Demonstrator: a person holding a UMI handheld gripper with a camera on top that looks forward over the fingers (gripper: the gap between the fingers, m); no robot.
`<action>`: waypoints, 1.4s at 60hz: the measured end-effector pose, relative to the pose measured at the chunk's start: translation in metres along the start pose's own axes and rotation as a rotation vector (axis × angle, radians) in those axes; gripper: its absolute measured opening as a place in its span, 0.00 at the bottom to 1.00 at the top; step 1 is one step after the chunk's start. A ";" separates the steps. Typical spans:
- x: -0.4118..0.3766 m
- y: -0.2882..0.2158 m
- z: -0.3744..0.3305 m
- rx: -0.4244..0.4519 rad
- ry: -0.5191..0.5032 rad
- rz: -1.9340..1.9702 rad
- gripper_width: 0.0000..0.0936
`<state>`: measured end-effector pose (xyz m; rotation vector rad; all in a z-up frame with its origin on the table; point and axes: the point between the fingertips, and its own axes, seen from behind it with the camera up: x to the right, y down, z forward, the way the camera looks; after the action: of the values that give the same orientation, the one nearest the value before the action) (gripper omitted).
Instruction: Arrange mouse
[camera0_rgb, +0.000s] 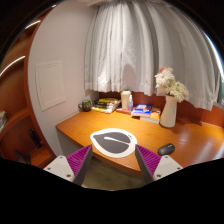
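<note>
A small dark mouse (165, 149) lies on the wooden desk (190, 140) near its front edge, ahead of my right finger and to its right. A white mouse pad with a dark leaf-shaped print (112, 141) lies at the desk's front edge, just ahead of my fingers. My gripper (112, 165) is open and empty, held in front of the desk below its edge. Its purple pads (80, 159) stand wide apart, and nothing is between them.
A white vase with pale flowers (168, 103) stands at the back right of the desk. A stack of books (146, 111), a white container (126, 100) and small dark items (90, 104) line the back. White curtains (130, 45) hang behind.
</note>
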<state>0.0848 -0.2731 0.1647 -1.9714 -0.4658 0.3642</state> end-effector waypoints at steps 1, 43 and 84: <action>0.007 0.008 0.001 -0.011 0.008 0.004 0.92; 0.235 0.119 0.125 -0.261 0.404 0.259 0.91; 0.277 0.086 0.212 -0.331 0.508 0.295 0.42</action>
<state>0.2474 -0.0087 -0.0164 -2.3600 0.1009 -0.0467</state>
